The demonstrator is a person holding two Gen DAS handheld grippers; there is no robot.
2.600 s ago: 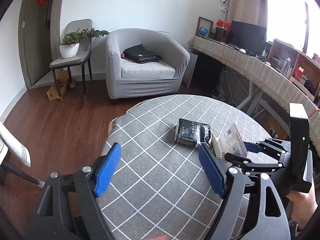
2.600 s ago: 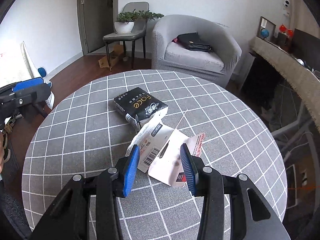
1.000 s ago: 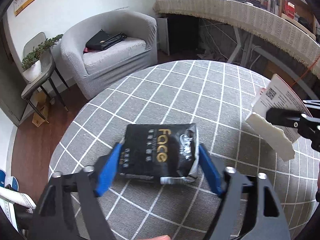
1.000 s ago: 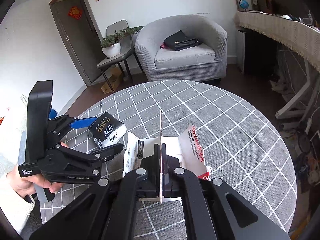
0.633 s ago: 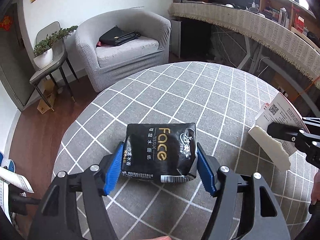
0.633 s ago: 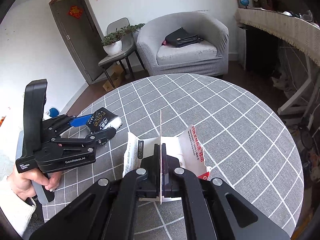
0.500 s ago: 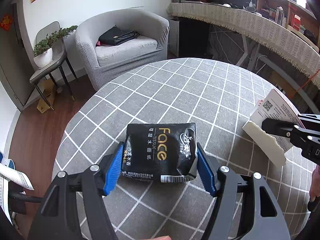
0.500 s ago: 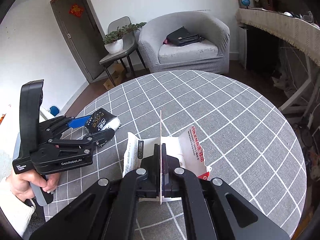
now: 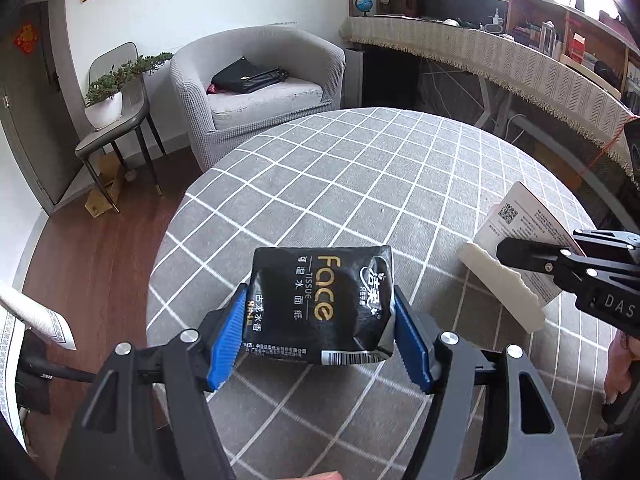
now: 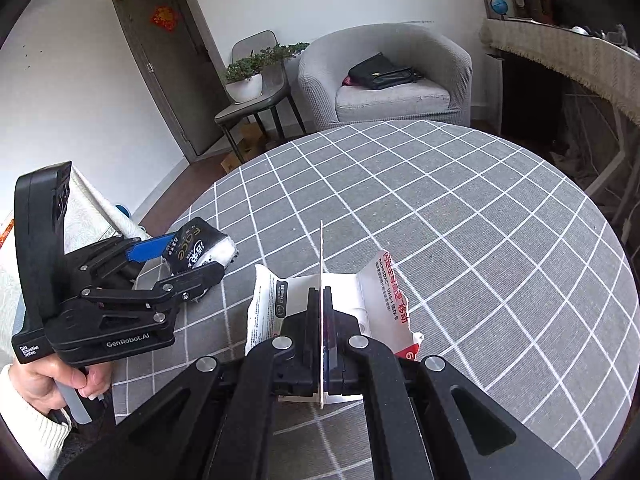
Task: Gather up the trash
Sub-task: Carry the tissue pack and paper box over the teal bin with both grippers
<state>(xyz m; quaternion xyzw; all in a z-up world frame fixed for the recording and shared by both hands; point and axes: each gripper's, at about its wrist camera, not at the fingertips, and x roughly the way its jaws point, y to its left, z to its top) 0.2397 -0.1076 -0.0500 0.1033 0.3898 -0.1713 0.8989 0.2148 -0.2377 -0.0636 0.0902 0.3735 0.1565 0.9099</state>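
Observation:
A black "Face" tissue pack [image 9: 320, 300] is clamped between the blue pads of my left gripper [image 9: 318, 316], held just above the near left part of the round checked table [image 9: 360, 184]. The right wrist view shows that same pack [image 10: 200, 250] in the left gripper [image 10: 176, 260] at the table's left edge. My right gripper [image 10: 322, 312] is shut on a torn white paper package [image 10: 384, 296] with red print, a thin card edge standing up between its jaws. From the left wrist view the package [image 9: 516, 232] hangs at the right in the right gripper [image 9: 516, 252].
A grey armchair [image 9: 256, 88] with a black bag stands behind the table. A chair with a potted plant [image 9: 106, 96] is at the left by a door. A long cloth-covered desk [image 9: 500, 60] runs along the right wall. A hand [image 10: 52, 380] holds the left gripper's handle.
Both grippers have drawn back toward the table's near side, carrying the tissue pack and the paper package with them. The grips are unchanged.

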